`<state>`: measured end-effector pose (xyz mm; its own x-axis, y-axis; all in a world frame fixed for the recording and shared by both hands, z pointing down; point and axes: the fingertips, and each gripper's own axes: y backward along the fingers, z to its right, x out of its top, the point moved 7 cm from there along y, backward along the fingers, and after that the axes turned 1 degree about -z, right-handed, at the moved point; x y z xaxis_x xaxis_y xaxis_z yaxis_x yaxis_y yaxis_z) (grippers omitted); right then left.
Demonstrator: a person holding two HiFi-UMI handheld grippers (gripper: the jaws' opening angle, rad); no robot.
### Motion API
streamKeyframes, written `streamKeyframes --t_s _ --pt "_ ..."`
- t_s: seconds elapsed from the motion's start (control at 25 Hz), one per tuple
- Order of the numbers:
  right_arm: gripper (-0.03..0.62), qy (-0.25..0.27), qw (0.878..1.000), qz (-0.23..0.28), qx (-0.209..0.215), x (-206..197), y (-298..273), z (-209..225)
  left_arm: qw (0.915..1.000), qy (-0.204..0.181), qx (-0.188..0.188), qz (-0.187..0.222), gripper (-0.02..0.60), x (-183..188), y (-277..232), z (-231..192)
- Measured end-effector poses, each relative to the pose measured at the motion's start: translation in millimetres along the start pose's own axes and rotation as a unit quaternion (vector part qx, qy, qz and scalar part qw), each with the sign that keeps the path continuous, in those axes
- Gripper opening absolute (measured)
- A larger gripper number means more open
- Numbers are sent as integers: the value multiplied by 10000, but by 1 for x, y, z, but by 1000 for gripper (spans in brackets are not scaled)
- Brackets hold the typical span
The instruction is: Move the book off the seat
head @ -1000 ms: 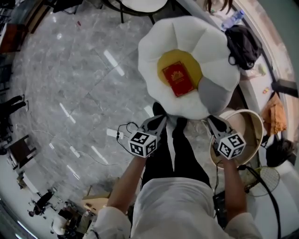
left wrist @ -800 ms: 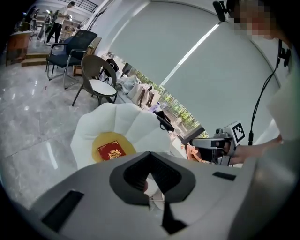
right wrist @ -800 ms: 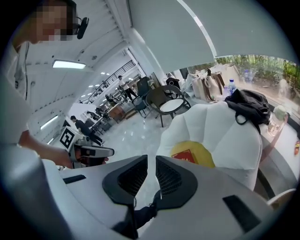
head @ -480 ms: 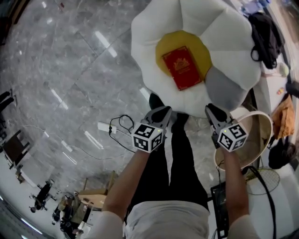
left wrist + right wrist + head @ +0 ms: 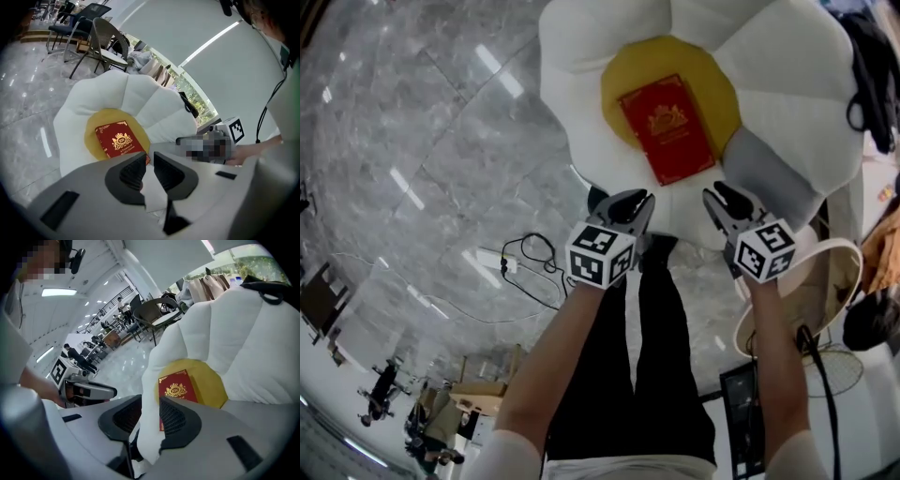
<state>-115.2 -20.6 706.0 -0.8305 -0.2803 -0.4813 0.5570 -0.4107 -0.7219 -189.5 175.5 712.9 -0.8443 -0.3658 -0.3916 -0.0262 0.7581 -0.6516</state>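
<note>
Book (image 5: 667, 128): red hardback with a gilt crest, closed, face up.

Tools: the left tool (image 5: 636, 202) and right tool (image 5: 718, 199) hang side by side at the near edge of the seat, short of the book. The jaws of both are opening, with nothing gripped between them.

Location: flat on the yellow centre (image 5: 623, 70) of a flower-shaped seat (image 5: 581, 56) with white padded petals. It lies slightly askew, with one short edge nearest the tools.

Handling (judged): stiff boards, modest weight, and a cover likely smooth enough to slip. The cushion should yield, letting a jaw slide under an edge. Best hold is the near short edge, or the two long edges, one tool each.

Surroundings: polished grey stone floor (image 5: 422, 122), a cable and power strip (image 5: 502, 264) lying on it, and chairs (image 5: 101, 44) well beyond the seat.
</note>
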Motion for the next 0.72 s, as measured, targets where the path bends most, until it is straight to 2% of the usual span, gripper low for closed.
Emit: streamKeyframes --t_s 0.4,0.72 --pt "176 174 9982 -558 -136 -47 -81 68 9984 145 161 -522 108 -43 -86 -64" --pt "232 170 9942 -912 -540 -72 -121 124 9951 405 357 -826 194 -56 -139 -98"
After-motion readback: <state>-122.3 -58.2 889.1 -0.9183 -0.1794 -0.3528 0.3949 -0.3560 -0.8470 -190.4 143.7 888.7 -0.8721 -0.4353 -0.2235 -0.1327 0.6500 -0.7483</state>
